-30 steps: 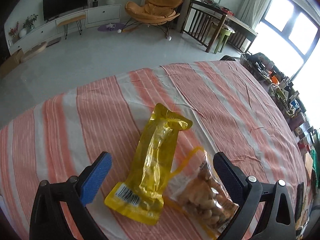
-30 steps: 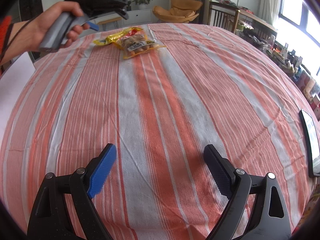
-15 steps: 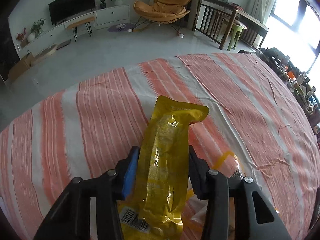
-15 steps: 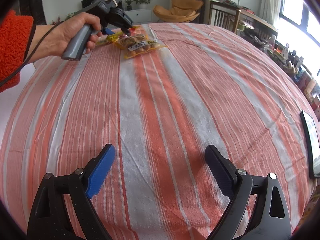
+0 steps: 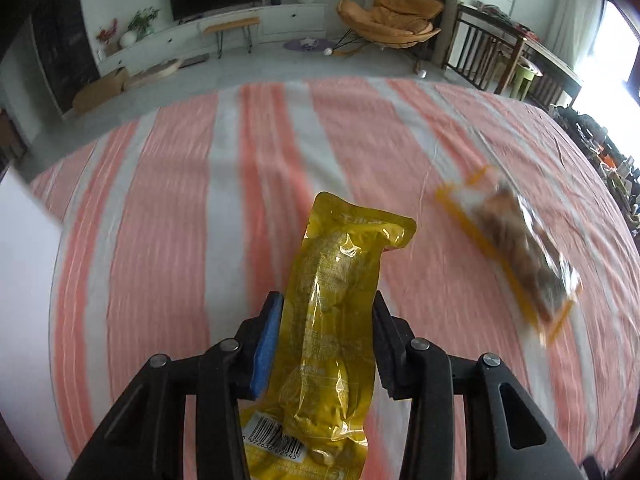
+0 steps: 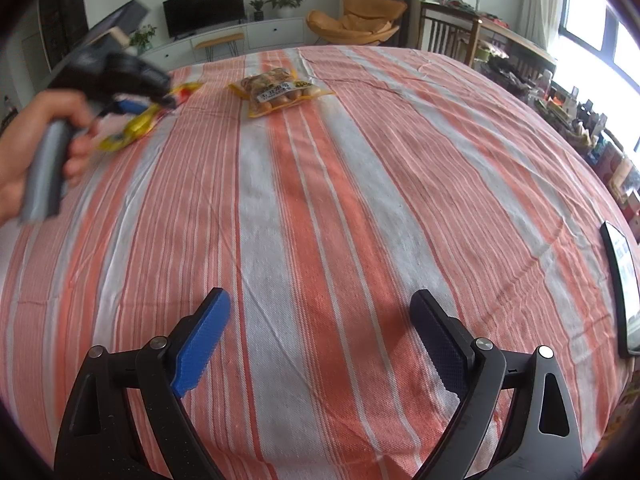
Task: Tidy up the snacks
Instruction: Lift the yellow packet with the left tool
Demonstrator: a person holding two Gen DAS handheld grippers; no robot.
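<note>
We see the left gripper [image 5: 325, 340] with its jaws closing on the yellow snack pouch [image 5: 336, 320], pads pressed on both sides, pouch lifted off the striped tablecloth [image 5: 168, 208] and sticking out forward past the tips. The clear bag of round snacks [image 5: 516, 248] lies on the cloth ahead and to the right of those tongs, apart from them. The right gripper [image 6: 320, 340] is spread wide over bare cloth, nothing between its fingers; the clear bag sits far ahead of it.
</note>
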